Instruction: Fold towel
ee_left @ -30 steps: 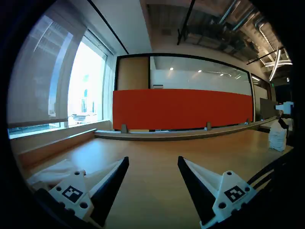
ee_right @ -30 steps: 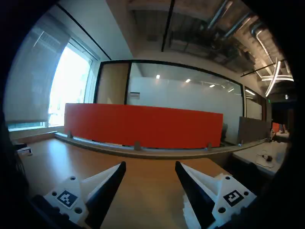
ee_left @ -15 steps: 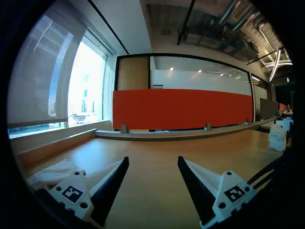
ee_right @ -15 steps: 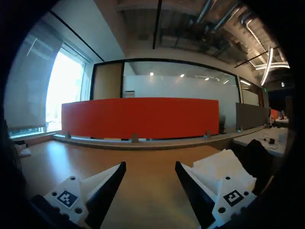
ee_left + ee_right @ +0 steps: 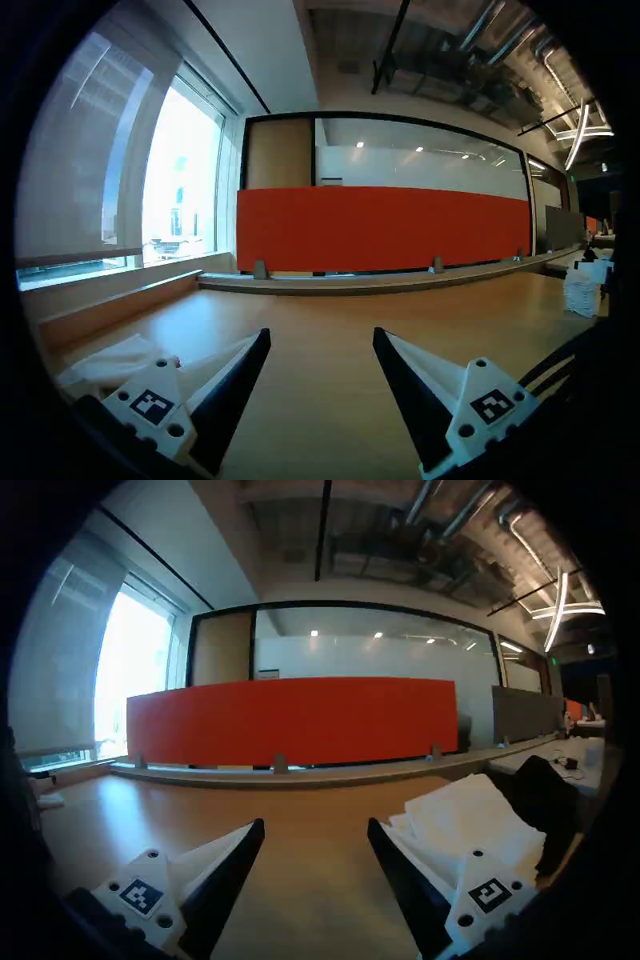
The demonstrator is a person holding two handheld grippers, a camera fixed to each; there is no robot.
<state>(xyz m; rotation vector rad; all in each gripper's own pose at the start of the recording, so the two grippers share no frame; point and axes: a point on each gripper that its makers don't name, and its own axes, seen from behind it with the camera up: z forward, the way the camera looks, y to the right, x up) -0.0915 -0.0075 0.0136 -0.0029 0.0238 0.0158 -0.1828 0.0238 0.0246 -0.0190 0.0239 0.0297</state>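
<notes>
The left gripper [image 5: 320, 332] and the right gripper [image 5: 314, 822] are both hanging wide open over the wooden surface [image 5: 320, 400], gripping nothing. What looks like a loose white towel [image 5: 108, 360] is lying at the surface's left edge, partly hidden behind the left gripper's finger. The sound move would be dipping low and pinching one corner cleanly. A folded stack [image 5: 472, 820] is sitting toward the right edge. An orange divider [image 5: 384, 228] is lining the far edge, and a window [image 5: 176, 192] is glowing on the left.

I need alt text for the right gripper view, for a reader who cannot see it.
The right gripper hangs open over a wooden table, holding nothing. A pile of folded white towels lies beside the finger at the picture's right, and an orange partition stands along the table's far edge.
</notes>
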